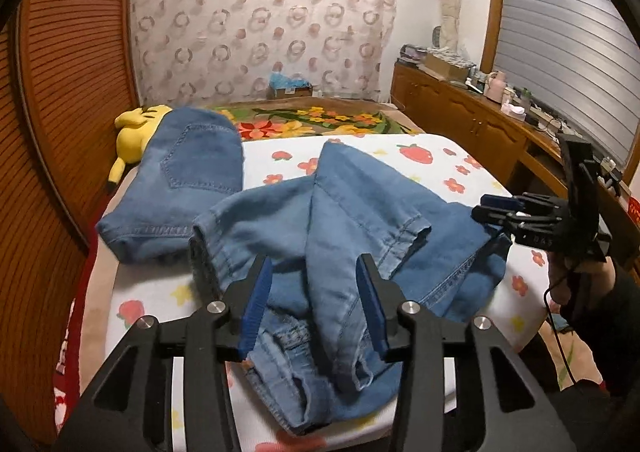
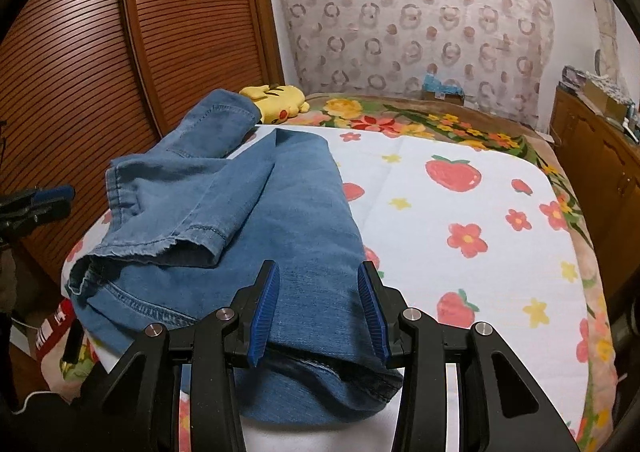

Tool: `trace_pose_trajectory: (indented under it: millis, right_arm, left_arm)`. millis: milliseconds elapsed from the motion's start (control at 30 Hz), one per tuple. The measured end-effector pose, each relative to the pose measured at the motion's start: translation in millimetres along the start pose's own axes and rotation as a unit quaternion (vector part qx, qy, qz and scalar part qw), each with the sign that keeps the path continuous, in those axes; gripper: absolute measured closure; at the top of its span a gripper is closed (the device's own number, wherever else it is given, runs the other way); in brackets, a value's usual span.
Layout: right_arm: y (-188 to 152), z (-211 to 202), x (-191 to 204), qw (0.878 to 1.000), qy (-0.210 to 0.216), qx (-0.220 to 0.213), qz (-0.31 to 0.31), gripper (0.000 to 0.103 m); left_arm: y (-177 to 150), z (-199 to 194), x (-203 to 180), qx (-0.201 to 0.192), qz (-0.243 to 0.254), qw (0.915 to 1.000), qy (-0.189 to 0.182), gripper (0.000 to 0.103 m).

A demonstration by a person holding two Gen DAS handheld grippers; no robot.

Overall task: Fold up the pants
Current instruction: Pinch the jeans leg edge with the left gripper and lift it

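Note:
Blue denim pants [image 1: 332,219] lie crumpled on a white strawberry-print cloth [image 1: 436,163] over the bed; they also show in the right wrist view [image 2: 248,219]. A second, folded pair of jeans [image 1: 188,175] lies at the far left. My left gripper [image 1: 314,304] is open, its blue pads either side of a denim fold near the waistband. My right gripper [image 2: 320,308] is open over a pant leg end, and it shows in the left wrist view [image 1: 500,207] at the pants' right edge. The left gripper's fingers [image 2: 40,197] show at the left edge of the right wrist view.
A yellow plush toy [image 1: 138,131] lies at the far left by the wooden louvred wardrobe [image 1: 68,91]. A floral blanket [image 1: 320,119] covers the far bed. A wooden sideboard [image 1: 480,119] with clutter runs along the right.

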State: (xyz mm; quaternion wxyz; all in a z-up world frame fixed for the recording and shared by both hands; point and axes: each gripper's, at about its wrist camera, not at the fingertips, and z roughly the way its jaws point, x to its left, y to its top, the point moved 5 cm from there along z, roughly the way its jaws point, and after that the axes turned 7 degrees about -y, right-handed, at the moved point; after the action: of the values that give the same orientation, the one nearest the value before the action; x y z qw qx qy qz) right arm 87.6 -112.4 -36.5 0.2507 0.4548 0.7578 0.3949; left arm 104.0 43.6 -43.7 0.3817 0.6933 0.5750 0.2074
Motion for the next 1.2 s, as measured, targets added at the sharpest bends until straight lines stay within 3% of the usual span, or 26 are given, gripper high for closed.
trace_pose_trajectory:
  millis: [67, 167, 533, 700, 767, 867, 1000, 1200]
  right_arm:
    - [0.1, 2.1, -2.7, 1.0, -0.001, 0.001, 0.0, 0.06]
    - [-1.9, 3.6, -2.6, 1.0, 0.002, 0.007, 0.0, 0.052]
    - [-13.8, 24.0, -0.7, 1.0, -0.023, 0.013, -0.005, 0.046]
    - [-16.4, 26.6, -0.2, 1.0, -0.029, 0.009, -0.005, 0.044]
    - [-18.2, 25.8, -0.1, 1.0, -0.027, 0.006, -0.004, 0.044]
    - [-20.6, 24.3, -0.9, 1.0, -0.025, 0.003, -0.001, 0.044]
    - [-21.8, 24.4, -2.1, 1.0, -0.024, 0.002, -0.001, 0.044]
    - [-21.6, 23.9, -4.1, 1.0, -0.023, 0.002, 0.001, 0.044]
  left_arm:
    - [2.0, 6.3, -8.4, 0.0, 0.012, 0.9999, -0.01, 0.058]
    - [7.7, 21.6, -22.1, 0.01, 0.029, 0.9993, -0.023, 0.058]
    - [18.2, 100.3, -65.5, 0.07, 0.065, 0.9933, -0.065, 0.058]
    - [12.2, 125.5, -72.5, 0.092, 0.082, 0.9912, -0.048, 0.059]
    - [8.7, 129.4, -72.7, 0.101, 0.088, 0.9899, -0.046, 0.085]
    - [12.1, 116.9, -66.9, 0.087, 0.09, 0.9912, -0.044, 0.095]
    - [28.0, 82.0, -39.5, 0.045, 0.062, 0.9966, -0.031, 0.097]
    - [46.7, 33.1, 30.8, 0.003, 0.019, 0.9995, 0.025, 0.097]
